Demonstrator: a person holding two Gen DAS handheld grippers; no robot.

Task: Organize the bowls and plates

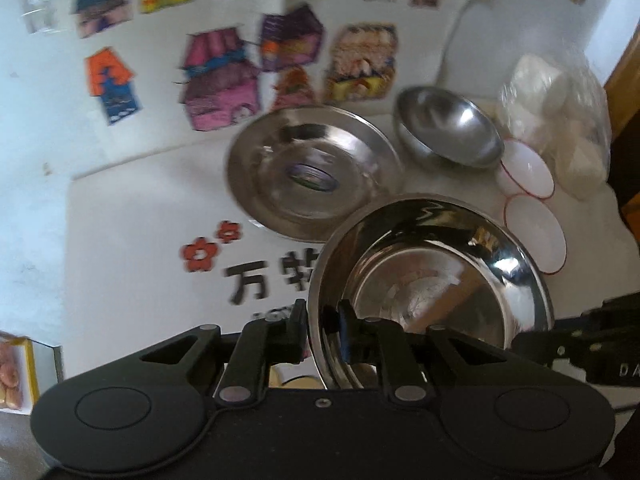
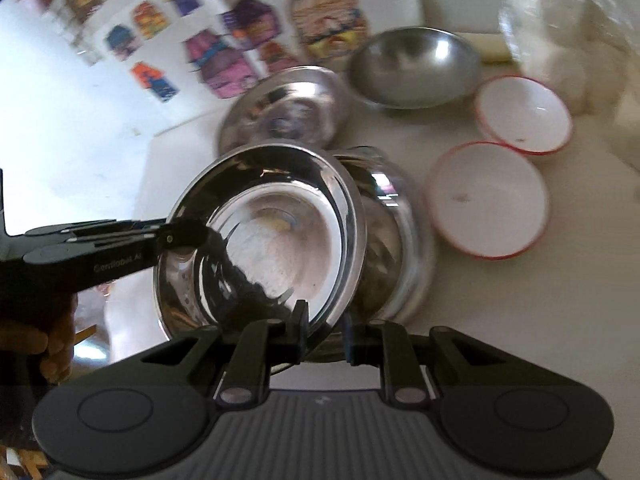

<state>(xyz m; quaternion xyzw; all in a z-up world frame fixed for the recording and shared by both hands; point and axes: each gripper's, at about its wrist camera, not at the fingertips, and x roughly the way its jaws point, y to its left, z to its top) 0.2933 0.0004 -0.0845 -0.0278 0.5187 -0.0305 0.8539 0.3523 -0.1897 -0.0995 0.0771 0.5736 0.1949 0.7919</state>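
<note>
Since we're going camera by camera, left wrist first: our left gripper (image 1: 323,332) has its jaws clamped on the near rim of a steel plate (image 1: 432,276), one finger outside the rim and one inside. An edge pinch makes sense here, since a shallow plate offers little else to grab. At 11 o'clock from it a second steel plate (image 1: 312,176) sits flat on the white surface (image 1: 132,232), probably the stacking spot. A steel bowl (image 1: 448,132) is at 1 o'clock, with two white red-rimmed bowls (image 1: 528,172) at 2 o'clock beside a clear bag (image 1: 560,112) of white stuff. The right gripper (image 1: 592,344) pokes in at 3 o'clock.

Right wrist view: the held plate (image 2: 276,240) is tilted up off the surface, the left gripper (image 2: 180,238) biting its rim at 9 o'clock. Another steel piece (image 2: 400,240) sits right behind it. Our right gripper (image 2: 324,328) looks closed, or nearly so, at the plate's lower rim, but we can't tell whether it actually grips. White bowls (image 2: 488,200) sit at 2 o'clock, kept grouped apart from the steel.
</note>
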